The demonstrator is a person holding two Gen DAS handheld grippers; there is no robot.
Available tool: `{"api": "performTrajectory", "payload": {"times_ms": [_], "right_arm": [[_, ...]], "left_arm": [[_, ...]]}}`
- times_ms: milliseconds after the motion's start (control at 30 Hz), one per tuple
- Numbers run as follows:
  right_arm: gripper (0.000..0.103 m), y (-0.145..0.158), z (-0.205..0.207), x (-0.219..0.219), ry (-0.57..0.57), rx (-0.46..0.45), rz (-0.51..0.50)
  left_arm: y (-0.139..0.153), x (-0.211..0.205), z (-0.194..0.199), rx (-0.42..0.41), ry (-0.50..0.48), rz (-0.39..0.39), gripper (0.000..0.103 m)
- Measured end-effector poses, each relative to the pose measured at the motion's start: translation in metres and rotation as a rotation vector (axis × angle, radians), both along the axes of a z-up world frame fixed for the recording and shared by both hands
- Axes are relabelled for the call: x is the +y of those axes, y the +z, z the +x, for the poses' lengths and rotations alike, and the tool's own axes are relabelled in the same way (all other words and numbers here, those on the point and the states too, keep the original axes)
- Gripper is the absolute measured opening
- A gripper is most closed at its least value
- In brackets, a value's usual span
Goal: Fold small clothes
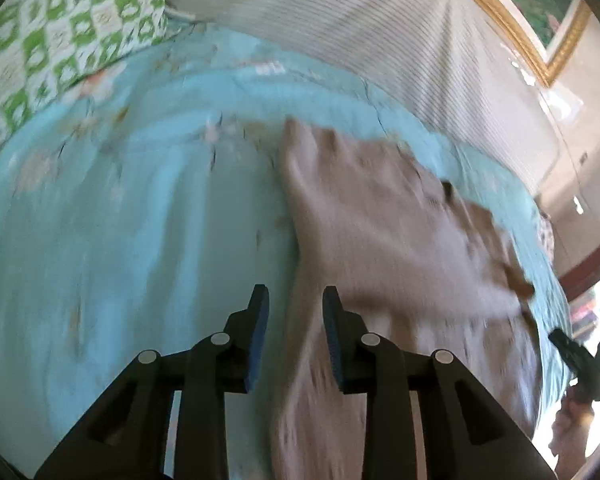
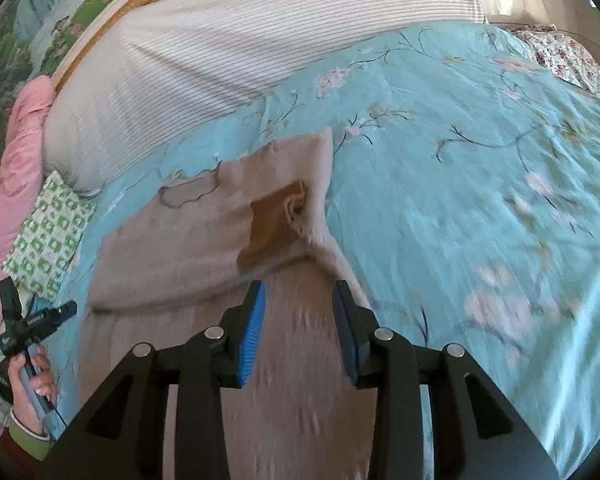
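beige garment (image 2: 204, 248) lies on the blue bedspread (image 2: 480, 160), partly folded, brown patch (image 2: 274, 222) showing, more folds left. left gripper (image 1: 296, 320) and right gripper (image 2: 300, 316) both parted, gripping nothing, hovering over its near edge.

A bed (image 2: 480, 168) covered by a turquoise floral bedspread carries a beige knitted garment (image 2: 204, 240) with a brown patch (image 2: 270, 228), spread partly folded. A white ribbed pillow (image 2: 220, 60) lies along the head, a green-and-white checked cushion (image 2: 48, 240) beside it.
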State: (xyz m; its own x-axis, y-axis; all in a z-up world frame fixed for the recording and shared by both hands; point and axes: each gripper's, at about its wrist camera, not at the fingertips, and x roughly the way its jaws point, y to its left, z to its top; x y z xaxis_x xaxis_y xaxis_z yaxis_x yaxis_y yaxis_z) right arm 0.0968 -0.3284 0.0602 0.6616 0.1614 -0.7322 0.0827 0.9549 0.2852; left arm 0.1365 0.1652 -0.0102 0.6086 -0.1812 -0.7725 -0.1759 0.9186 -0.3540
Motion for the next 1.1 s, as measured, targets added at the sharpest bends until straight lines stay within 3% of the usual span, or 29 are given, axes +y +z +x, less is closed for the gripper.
{"api": "performTrajectory", "payload": {"times_ms": [100, 367, 700, 833, 967, 1100], "right_arm": [[0.037, 0.002, -0.023, 0.003, 0.03, -0.005, 0.013], [0.045, 0.005, -0.083, 0.01, 0.126, -0.043, 0.021], [0.051, -0.01, -0.146, 0.006, 0.208, -0.019, 0.034], [0.051, -0.024, -0.166, -0.001, 0.21, 0.018, 0.058], [0.051, -0.035, -0.185, -0.011, 0.215, 0.043, 0.076], [0.051, -0.049, -0.192, -0.017, 0.22, 0.085, 0.084]], "left_arm": [[-0.006, -0.013, -0.038, 0.026, -0.032, -0.018, 0.041], [-0.013, -0.042, -0.128, 0.062, -0.109, -0.072, 0.054], [-0.04, -0.057, -0.211, 0.118, -0.151, -0.135, 0.06], [-0.047, -0.068, -0.227, 0.113, -0.168, -0.151, 0.068], [-0.06, -0.086, -0.234, 0.146, -0.216, -0.177, 0.068], [-0.063, -0.103, -0.226, 0.144, -0.235, -0.114, 0.069]]}}
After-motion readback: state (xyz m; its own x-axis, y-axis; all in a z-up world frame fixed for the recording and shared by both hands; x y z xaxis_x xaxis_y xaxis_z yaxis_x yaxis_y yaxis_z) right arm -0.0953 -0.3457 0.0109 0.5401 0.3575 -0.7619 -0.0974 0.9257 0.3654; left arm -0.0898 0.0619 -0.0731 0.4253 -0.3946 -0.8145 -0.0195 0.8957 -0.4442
